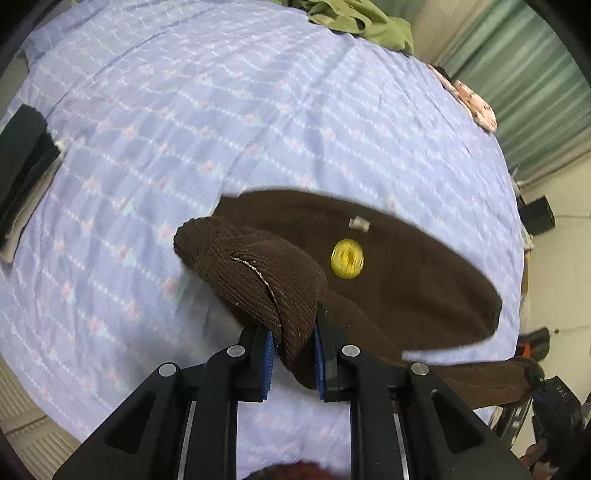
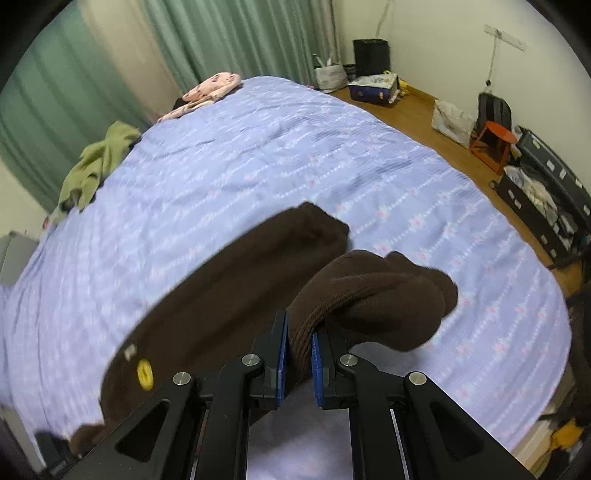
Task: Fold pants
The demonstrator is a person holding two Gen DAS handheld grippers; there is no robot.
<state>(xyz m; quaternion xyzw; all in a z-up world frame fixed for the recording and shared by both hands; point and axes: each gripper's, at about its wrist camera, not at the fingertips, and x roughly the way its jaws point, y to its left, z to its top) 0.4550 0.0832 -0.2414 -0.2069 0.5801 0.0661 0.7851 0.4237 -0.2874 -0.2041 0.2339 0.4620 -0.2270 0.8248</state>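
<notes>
Dark brown corduroy pants (image 1: 399,280) lie across a lilac patterned bedspread (image 1: 184,129), with a round yellow badge (image 1: 347,257) and a small white tag on them. My left gripper (image 1: 293,339) is shut on a bunched, ribbed end of the pants, held just above the bed. In the right wrist view the pants (image 2: 229,291) stretch to the left, the yellow badge (image 2: 145,373) near their lower left. My right gripper (image 2: 299,343) is shut on another bunched end, which bulges to the right of its fingers. The other gripper shows dimly at the left wrist view's lower right.
An olive-green garment (image 1: 354,18) and a pink patterned one (image 1: 476,105) lie at the bed's far edge by green curtains (image 2: 229,40). Dark folded clothes (image 1: 22,158) sit at the left. On the wooden floor (image 2: 417,110) stand bags, an orange stool (image 2: 496,142) and an open suitcase (image 2: 543,199).
</notes>
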